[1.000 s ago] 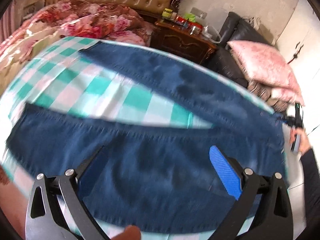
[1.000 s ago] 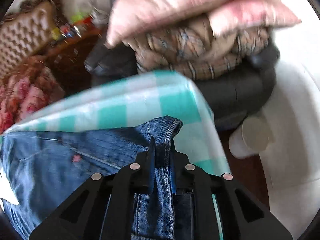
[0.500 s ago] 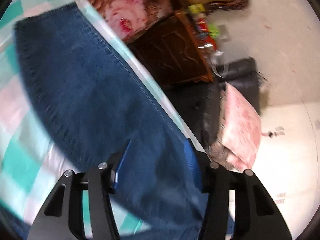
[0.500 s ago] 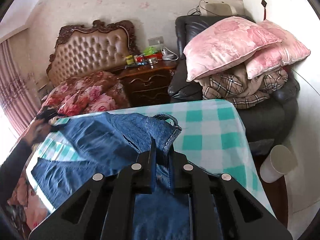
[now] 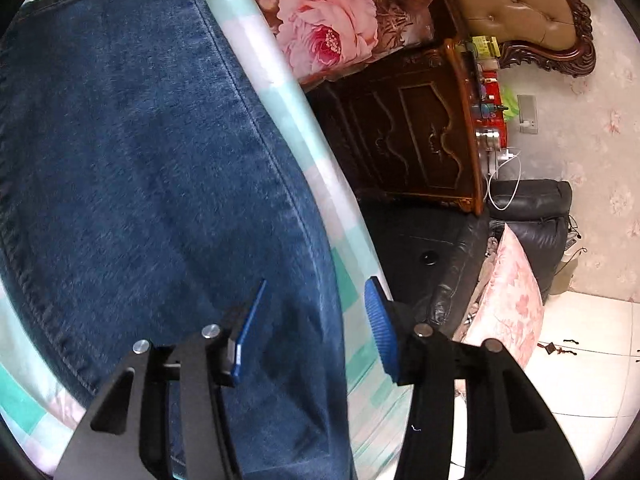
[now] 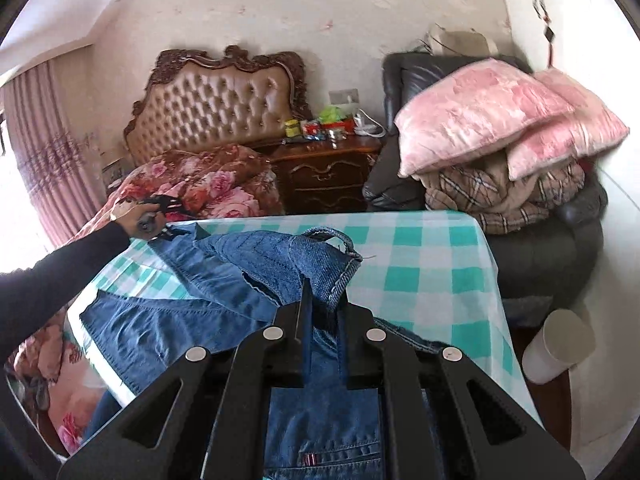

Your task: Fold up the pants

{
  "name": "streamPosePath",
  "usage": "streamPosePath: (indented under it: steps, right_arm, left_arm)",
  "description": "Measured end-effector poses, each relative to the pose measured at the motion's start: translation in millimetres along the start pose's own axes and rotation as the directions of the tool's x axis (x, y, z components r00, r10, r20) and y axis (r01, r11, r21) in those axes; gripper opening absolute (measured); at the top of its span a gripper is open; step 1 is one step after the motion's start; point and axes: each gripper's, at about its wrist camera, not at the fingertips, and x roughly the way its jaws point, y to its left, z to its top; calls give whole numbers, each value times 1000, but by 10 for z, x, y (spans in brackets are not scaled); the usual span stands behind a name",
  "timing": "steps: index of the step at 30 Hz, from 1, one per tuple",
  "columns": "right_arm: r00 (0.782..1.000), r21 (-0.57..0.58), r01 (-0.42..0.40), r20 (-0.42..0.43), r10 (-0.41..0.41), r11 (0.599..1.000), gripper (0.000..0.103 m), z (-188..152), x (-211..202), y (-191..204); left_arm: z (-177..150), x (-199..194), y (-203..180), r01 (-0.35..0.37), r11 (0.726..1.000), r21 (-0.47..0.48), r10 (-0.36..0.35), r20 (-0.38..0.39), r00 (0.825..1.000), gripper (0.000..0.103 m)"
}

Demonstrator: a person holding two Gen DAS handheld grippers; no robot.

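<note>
Your dark blue denim pants are spread over the green-and-white checked surface, legs toward 10 o'clock. Right gripper jaws pinch the bunched waistband; left gripper jaws gape, straddling a leg's seamed edge.

Checked tbl (green/white), jeans atop

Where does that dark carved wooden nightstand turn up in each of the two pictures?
Left wrist view: the nightstand is upper right of centre, tipped sideways, beyond the checked tablecloth edge.
Right wrist view: the nightstand stands upright just above centre, between the floral bed and the black armchair.
Shared landmark: the tufted leather headboard beside it.
</note>
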Motion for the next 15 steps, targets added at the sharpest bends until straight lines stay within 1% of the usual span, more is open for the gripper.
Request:
streamPosePath:
  steps: [1, 2, 4, 5, 6, 7, 8, 9, 11, 12, 13, 15]
  right_arm:
    - [1000, -11, -2, 4, 2, 1000, 11, -13, -35, 16]
    - [1000, -14, -1, 5, 1, 1000, 11, -28, -57, 24]
    - [1000, -2, -6, 0, 6, 1000, 11, -60, -90, -6]
    - [1000, -2, -11, 1, 11, 1000, 11, -70, -102, -4]
    - [1000, -5, -18, 3, 18, 1000, 11, -80, -124, 6]
    - [1000, -9, -22, 4, 22, 1000, 11, -87, -141, 20]
    - [1000, -13, -22, 3, 22, 1000, 11, -87, -154, 33]
    - [1000, -14, -15, 3, 15, 1000, 11, -83, -168, 36]
    - [1000, 2, 14, 0, -14, 1000, 11, -96, -177, -25]
    - [1000, 17, 19, 0, -19, 1000, 11, -101, -179, -79]
    - [1000, 31, 21, 2, -21, 999, 11, -104, -177, -134]
    - [1000, 81, 18, 4, -19, 997, 11, -123, -164, -289]
  left_arm:
    - [11, 31, 4, -21, 1000, 6, 21, -5, 1000, 49]
    - [27, 60, 27, -41, 999, 5, 41, -10, 999, 39]
    - [48, 63, 63, -44, 999, 1, 44, -7, 999, 26]
    - [73, 62, 82, -27, 1000, 4, 27, -15, 1000, 26]
    - [79, 61, 94, -26, 1000, 7, 26, -21, 999, 26]
    - [90, 55, 105, -25, 1000, 15, 26, -36, 999, 22]
    - [95, 20, 111, -11, 1000, 25, 12, -35, 999, 1]
    - [69, -57, 136, -6, 1000, 28, 7, -15, 1000, 2]
    - [-4, -262, 170, 38, 999, 18, -38, 5, 999, 2]
    - [-59, -406, 173, 51, 998, 36, -52, 17, 999, 2]
    - [-146, -682, 195, 87, 994, 59, -89, 37, 995, 2]
    - [-344, -1117, 309, 149, 986, 74, -155, 72, 985, 2]
